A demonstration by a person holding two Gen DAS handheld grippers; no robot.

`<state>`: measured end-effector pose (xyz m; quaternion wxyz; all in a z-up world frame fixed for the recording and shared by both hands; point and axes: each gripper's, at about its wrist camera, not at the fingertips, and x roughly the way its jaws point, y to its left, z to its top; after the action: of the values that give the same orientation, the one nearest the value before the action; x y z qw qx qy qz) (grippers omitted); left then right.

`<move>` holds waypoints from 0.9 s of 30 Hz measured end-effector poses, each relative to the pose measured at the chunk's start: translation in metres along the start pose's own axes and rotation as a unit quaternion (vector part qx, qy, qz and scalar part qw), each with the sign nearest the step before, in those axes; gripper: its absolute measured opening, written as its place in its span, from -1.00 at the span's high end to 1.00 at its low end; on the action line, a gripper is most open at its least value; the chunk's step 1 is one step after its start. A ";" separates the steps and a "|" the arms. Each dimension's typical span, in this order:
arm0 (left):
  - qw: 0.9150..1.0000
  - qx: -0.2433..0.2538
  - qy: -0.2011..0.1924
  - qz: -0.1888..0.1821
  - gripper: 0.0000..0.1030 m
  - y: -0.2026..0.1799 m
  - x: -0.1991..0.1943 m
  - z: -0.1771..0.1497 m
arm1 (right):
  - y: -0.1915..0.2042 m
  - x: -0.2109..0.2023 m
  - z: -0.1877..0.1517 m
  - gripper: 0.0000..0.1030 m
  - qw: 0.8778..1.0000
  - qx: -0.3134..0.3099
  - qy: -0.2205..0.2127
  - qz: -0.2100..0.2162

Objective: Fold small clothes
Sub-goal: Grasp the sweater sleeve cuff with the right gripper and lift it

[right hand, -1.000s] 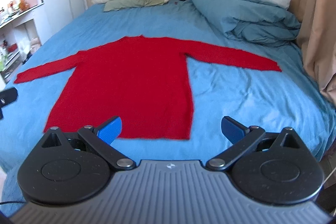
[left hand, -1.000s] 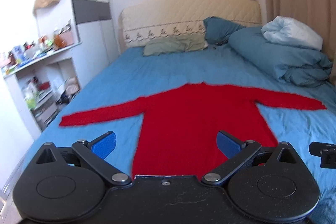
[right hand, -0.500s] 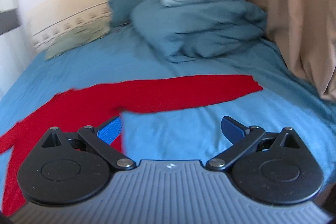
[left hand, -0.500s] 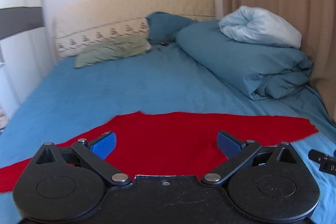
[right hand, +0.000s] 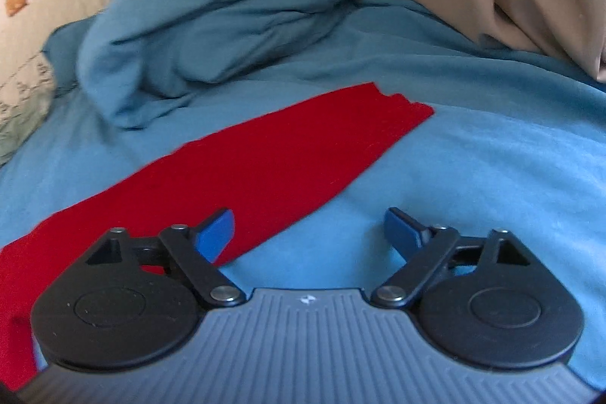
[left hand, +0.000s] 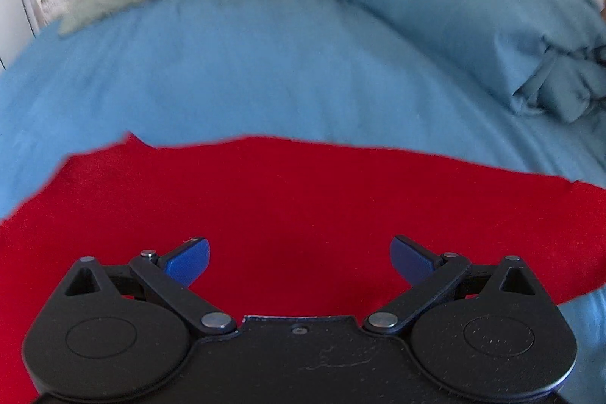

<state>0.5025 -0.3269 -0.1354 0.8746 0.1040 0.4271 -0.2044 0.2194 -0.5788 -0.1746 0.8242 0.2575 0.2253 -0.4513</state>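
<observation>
Two grippers spread wide, red sweater (left hand: 303, 199) flat, no readable writing

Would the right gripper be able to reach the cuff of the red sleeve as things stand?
Probably yes: the right gripper is open, and the red sleeve lies flat on the bed sheet, nothing covering its cuff.

Left wrist view low over flat red knit sweater (left hand: 303, 199), facing headboard, right wrist view near its sleeve (right hand: 288, 142), facing curtain, both sharing blue bedsheet (left hand: 242, 78).

Red knit sweater (left hand: 303, 199), flat on bed, sleeve (right hand: 288, 146) outstretched
</observation>
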 end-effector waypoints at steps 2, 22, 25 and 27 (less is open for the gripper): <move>1.000 0.004 0.019 0.006 -0.99 -0.007 0.018 0.004 | 0.001 0.008 0.002 -0.81 1.000 -0.004 -0.011 -0.009; 0.999 -0.011 0.017 0.031 -1.00 0.075 -0.017 0.032 | 0.122 -0.051 0.086 0.58 0.993 -0.075 -0.052 0.069; 0.997 -0.041 -0.007 0.057 -1.00 0.133 -0.053 0.029 | 0.192 -0.085 0.086 0.58 0.979 -0.105 -0.069 0.159; 0.996 -0.058 -0.012 0.073 -1.00 0.173 -0.072 0.023 | 0.243 -0.107 0.073 0.58 0.962 -0.132 -0.072 0.226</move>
<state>0.5563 -0.1614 -0.0631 0.8968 0.0812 0.4190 -0.1163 0.3863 -0.4458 -0.0008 0.9454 0.1574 0.1590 -0.2368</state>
